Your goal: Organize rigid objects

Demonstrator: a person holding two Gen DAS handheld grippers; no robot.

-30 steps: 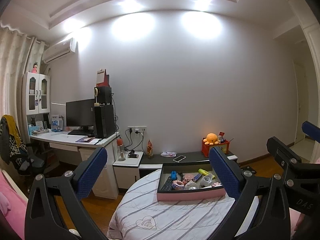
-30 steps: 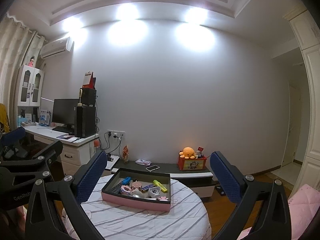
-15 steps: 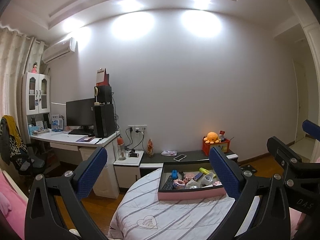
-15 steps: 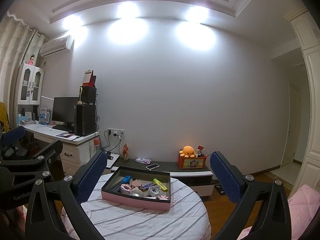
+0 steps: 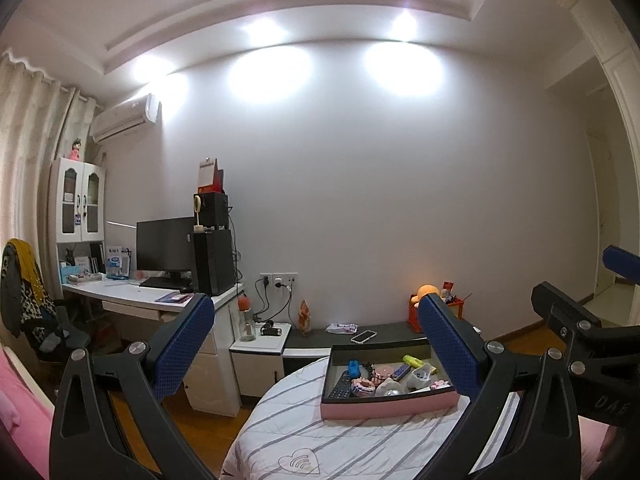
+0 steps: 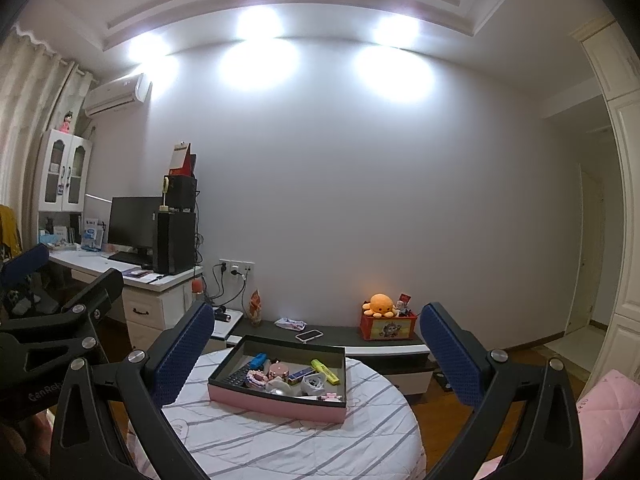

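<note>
On the round surface [image 5: 304, 436] with its striped white cloth sits a pink-walled tray [image 5: 386, 404] with a dark inside, and the rigid objects lie jumbled in it: a blue piece [image 5: 353, 368], a yellow marker [image 5: 412, 360], a dark remote [image 5: 341, 386], a round pink tin [image 5: 383, 370] and some small pink-and-white bits too small to name. Both tongs are held up in the air well short of the tray, touching nothing. The left tongs [image 5: 316, 344] are spread wide and empty (2 blue-padded fingers, 1 at each side of the view); from their camera the tray shows low between the fingers, toward the right finger, whose pad overlaps the tray's right end. The right tongs [image 6: 316, 352] are likewise spread wide and empty, and in their view the tray [image 6: 276, 404] lies low between the 2 fingers, nearer the left one. Each tool shows at the edge of the other's view. Behind the surface a low dark shelf [image 6: 344, 336] carries a phone [image 6: 309, 335] and an orange plush toy [image 6: 379, 305].
</note>
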